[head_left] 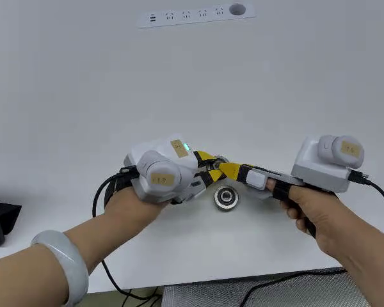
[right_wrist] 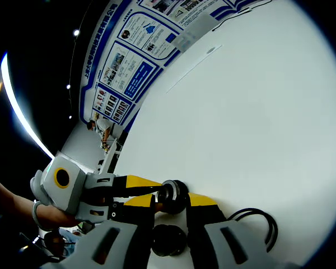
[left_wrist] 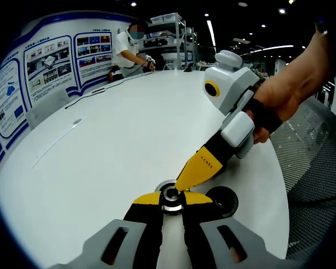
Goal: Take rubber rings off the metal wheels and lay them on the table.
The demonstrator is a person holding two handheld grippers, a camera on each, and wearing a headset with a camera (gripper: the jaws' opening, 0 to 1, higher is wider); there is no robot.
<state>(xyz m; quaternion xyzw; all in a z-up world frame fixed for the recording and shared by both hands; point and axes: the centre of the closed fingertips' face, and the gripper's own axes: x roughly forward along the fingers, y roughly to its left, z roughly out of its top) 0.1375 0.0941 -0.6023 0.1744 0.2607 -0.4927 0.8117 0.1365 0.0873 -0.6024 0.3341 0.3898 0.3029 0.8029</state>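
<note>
Left gripper (left_wrist: 171, 199): its yellow-tipped jaws are drawn in tight on a small metal wheel (left_wrist: 171, 192), one tip on each side. I cannot tell whether this held wheel clears the white table (head_left: 179, 249).

Right gripper (right_wrist: 171, 200) meets it from the other side. Its jaws stand part way apart, with a yellow tip against each flank of the same wheel. Whether they actually pinch the wheel or its dark rim, I cannot tell. In the head view the two sets of jaws cross at mid-table, each gripper held in one hand: the left hand (head_left: 131, 204) and the right hand (head_left: 310, 208).

A second wheel (head_left: 226, 197) lies flat on the table just beside the crossed jaws, on the person's side. It has a bright metal hub with a black rubber ring (left_wrist: 224, 191) around it, and it touches neither gripper.

A black loop (right_wrist: 259, 221) lies on the table near the right gripper's jaw; it could be a cable or a ring, I cannot tell which.

A pale bangle (head_left: 67, 262) sits on the left wrist.

Writing:
- Tan stickers (head_left: 161, 179) on the gripper housings carry marks too small to read.
- The right gripper's yellow jaw, seen in the left gripper view, has a short printed word, not legible.

Farther back, a white power strip (head_left: 195, 14) lies at the table's far edge. Blue-and-white wall posters (left_wrist: 50, 59) have text too fine to read. A person (left_wrist: 126, 47) sits at the far end of the table, with shelving (left_wrist: 176, 31) behind.
</note>
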